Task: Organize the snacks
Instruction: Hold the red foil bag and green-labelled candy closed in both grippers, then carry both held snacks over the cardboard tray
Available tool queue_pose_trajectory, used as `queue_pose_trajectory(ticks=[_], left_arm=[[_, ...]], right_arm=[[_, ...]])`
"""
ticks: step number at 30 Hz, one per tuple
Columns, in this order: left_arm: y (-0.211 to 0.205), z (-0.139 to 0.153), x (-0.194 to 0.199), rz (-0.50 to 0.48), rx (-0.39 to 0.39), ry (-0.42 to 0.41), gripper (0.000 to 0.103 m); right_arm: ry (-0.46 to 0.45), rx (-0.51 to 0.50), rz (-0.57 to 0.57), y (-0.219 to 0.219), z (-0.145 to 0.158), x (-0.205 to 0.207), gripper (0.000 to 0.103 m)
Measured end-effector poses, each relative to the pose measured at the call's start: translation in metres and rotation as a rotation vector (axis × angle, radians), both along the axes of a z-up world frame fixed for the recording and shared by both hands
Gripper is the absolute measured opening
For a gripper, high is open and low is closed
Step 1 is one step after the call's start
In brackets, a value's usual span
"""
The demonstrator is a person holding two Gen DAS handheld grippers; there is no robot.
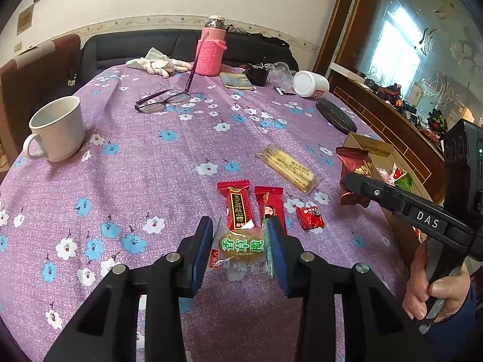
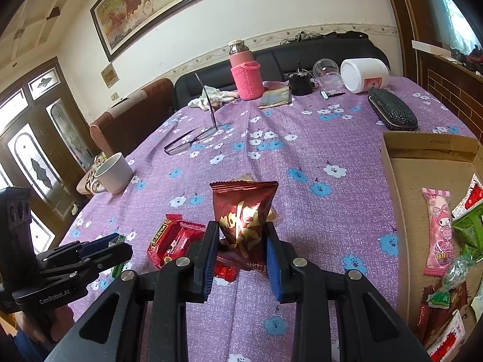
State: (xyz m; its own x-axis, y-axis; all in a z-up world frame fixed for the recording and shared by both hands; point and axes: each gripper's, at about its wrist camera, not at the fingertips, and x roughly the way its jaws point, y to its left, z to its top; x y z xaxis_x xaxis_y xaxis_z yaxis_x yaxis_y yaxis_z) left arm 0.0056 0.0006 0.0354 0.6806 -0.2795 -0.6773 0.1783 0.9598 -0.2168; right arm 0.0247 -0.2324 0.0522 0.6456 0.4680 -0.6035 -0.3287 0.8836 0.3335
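My left gripper (image 1: 238, 241) is shut on a clear-wrapped green-label cake (image 1: 241, 246) just above the purple floral tablecloth. Beyond it lie two red candy packets (image 1: 238, 205), a small red candy (image 1: 311, 217) and a yellow wafer bar (image 1: 286, 167). My right gripper (image 2: 241, 247) is shut on a dark red foil snack bag (image 2: 244, 217), held upright over the cloth; it shows in the left wrist view (image 1: 353, 175) too. The cardboard box (image 2: 416, 163) at the right holds several snacks, among them a pink packet (image 2: 437, 229).
A white mug (image 1: 57, 126) stands at the left. Glasses (image 1: 163, 99), a pink knitted flask (image 1: 211, 48), white gloves (image 1: 157, 63), a tipped white jar (image 1: 311, 83) and a black glasses case (image 1: 335, 116) lie farther back. A sofa stands behind the table.
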Motion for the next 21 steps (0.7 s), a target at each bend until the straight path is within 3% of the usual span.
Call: queue_pose_trajectory(ticks=[7,11,18,21], left_arm=[[0.001,0.000,0.000,0.007,0.003,-0.006,0.037],[-0.001,0.001,-0.002,-0.010,0.002,-0.008,0.037],[-0.004,0.004,-0.008,-0.061,-0.033,-0.005,0.037],[-0.009,0.008,-0.015,-0.072,-0.013,-0.026,0.037]], right_arm=[[-0.013,-0.021,-0.013,0.001,0.001,-0.002,0.031],[0.011,0.016,-0.038,-0.005,0.005,-0.008,0.031],[-0.012,0.052,-0.075,-0.020,0.017,-0.049,0.031],[-0.022,0.071,-0.089,-0.031,0.024,-0.065,0.031]])
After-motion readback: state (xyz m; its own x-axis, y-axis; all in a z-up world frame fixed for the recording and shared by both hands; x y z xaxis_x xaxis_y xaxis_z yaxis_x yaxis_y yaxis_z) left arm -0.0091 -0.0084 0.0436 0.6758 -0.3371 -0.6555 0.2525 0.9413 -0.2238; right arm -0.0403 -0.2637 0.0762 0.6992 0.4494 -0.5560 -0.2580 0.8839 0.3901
